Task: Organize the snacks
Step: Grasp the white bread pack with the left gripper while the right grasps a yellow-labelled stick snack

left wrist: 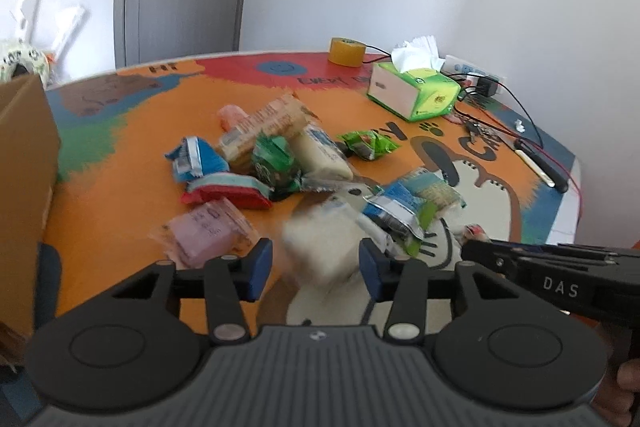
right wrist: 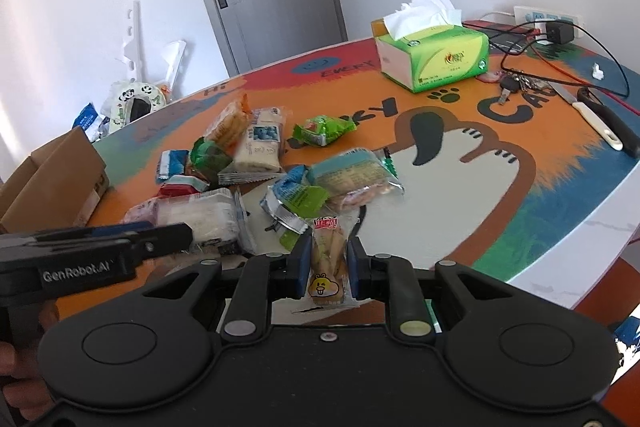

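A heap of wrapped snacks [left wrist: 272, 155] lies on the painted table [left wrist: 120, 195]. My left gripper [left wrist: 316, 263] is open, its blue pads on either side of a pale white bread packet [left wrist: 320, 247] without touching it. It shows from the side in the right wrist view [right wrist: 176, 233], above the same white packet [right wrist: 200, 215]. My right gripper [right wrist: 328, 263] is shut on a clear packet of golden biscuits [right wrist: 328, 259] with a cartoon face. Its tip with the packet shows at the right of the left wrist view [left wrist: 474, 239].
A cardboard box [left wrist: 24, 171] stands at the table's left edge. A green tissue box [right wrist: 436, 55], keys [right wrist: 516, 83], a knife [right wrist: 592, 119], cables and a power strip [right wrist: 548, 19] sit at the far right. A yellow tape roll [left wrist: 346, 51] sits at the back.
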Demonstrator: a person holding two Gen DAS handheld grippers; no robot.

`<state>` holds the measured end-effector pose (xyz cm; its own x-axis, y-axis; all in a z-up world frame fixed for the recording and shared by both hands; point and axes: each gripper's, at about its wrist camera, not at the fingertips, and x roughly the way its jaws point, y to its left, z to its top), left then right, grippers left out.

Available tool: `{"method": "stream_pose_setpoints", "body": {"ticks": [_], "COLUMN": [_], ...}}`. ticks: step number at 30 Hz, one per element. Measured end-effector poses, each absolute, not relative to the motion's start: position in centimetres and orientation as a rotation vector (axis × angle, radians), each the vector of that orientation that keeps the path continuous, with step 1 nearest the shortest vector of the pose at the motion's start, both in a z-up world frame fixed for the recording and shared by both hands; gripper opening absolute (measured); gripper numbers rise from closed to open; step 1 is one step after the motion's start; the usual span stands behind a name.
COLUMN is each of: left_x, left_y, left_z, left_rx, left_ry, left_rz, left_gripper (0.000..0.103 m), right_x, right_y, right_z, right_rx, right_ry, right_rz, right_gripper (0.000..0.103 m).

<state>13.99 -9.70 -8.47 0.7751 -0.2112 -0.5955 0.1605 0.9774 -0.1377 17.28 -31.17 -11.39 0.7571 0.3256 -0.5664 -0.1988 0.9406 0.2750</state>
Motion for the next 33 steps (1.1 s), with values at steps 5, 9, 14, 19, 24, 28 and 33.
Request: {"method": "stream_pose_setpoints", "body": {"ticks": [5,9,14,19,24,28,33], "left_x": [14.5,14.9,16.3,17.3,17.1,16.9,16.5], "left_y": [-10.2,-11.2,-12.3,-13.1,-13.4,-13.5,-12.6], "left_z": [-8.5,-8.9,-9.5,-10.1,-10.8,-11.0,-10.5], "left_rx": [-0.109,-0.090,-0.067,-0.036,-0.018,-0.007,-0.035], "left_ry": [0.677,0.684,0.700,0.695,0.704,0.690,0.688], "left_rz": [-0.241,-0.238,-0.212,-0.190,-0.177,-0.173,-0.174], "left_gripper": [0.055,0.069,0.079,0.080,0.083,0.079,0.064], "right_x": [17.5,17.8,18.1,18.4,18.3,18.2,17.9], "right_y": [-31.8,-32.1,-32.8,-33.4,-33.5,-33.1,-32.8], "right_z": [-11.8,-12.2,-12.7,-12.8,-12.9,-12.9,-12.6], "right_rx": [0.216,0.225,0.243,0.254,0.255,0.238,0.251], "right_ry": [0.660,0.668,0.674,0.671,0.665,0.657,0.667], "right_rz": [0.277,0.273,0.274,0.273,0.270,0.260,0.286], "right_gripper": [0.020,0.020,0.021,0.021,0.021,0.021,0.021]}}
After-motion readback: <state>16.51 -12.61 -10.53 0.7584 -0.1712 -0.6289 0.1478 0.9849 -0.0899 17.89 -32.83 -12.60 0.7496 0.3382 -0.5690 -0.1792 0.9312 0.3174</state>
